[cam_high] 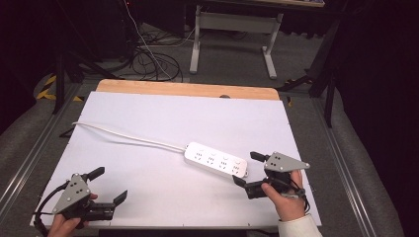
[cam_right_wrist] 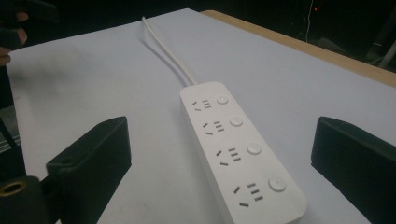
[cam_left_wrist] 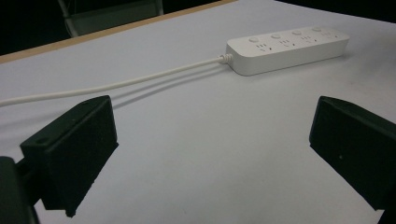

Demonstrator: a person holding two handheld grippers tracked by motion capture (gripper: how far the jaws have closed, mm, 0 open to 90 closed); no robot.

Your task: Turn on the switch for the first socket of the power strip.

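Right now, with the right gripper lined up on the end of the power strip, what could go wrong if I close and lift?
1. The right gripper stands open at one end of the power strip; gripped there, the long body may sag or twist.
2. The white cord trails across the table; it could drag or tug the strip on lifting.
3. The left gripper is open and far away, so it gives no support.

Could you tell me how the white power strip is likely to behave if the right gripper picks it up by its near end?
The power strip looks like a rigid bar, so it should lift stiffly. Its smooth shell may slip between the pads. The cord trails loosely and will probably drag.
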